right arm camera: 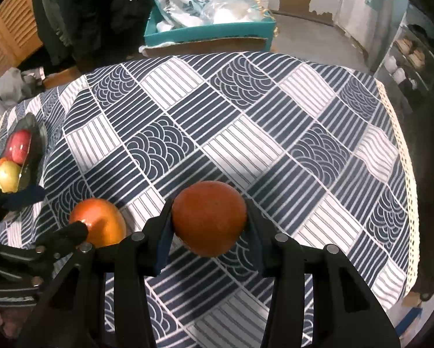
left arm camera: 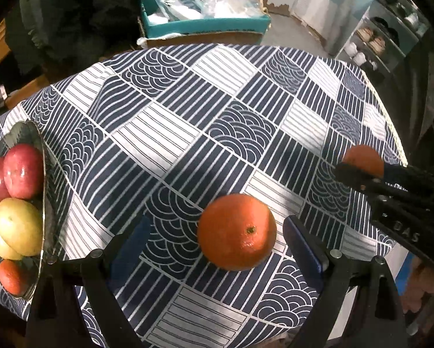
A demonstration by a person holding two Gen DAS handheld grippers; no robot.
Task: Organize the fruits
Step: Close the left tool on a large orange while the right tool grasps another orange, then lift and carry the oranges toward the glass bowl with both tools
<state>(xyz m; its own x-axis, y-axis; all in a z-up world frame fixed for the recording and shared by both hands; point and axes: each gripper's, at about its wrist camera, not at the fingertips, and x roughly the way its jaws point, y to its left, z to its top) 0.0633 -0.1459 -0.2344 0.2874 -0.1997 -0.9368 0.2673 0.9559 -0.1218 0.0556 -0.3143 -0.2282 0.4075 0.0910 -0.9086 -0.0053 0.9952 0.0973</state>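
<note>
With the right claw (right arm camera: 209, 226) clamped on one orange (right arm camera: 209, 217) above the worktop (right arm camera: 246, 133), the left claw (left arm camera: 217, 232), spread wide, should centre the lying orange (left arm camera: 236, 231) before closing.

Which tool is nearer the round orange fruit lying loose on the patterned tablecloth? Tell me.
Left. The left tool hangs open astride the loose orange fruit; the right tool, beside it, grips another orange.

Orange (left arm camera: 236, 231) on patterned tablecloth (left arm camera: 170, 121) between spread fingers (left arm camera: 302, 245), fruit bowl (left arm camera: 41, 156) far left, second orange (left arm camera: 363, 159) apparently gripped
</note>
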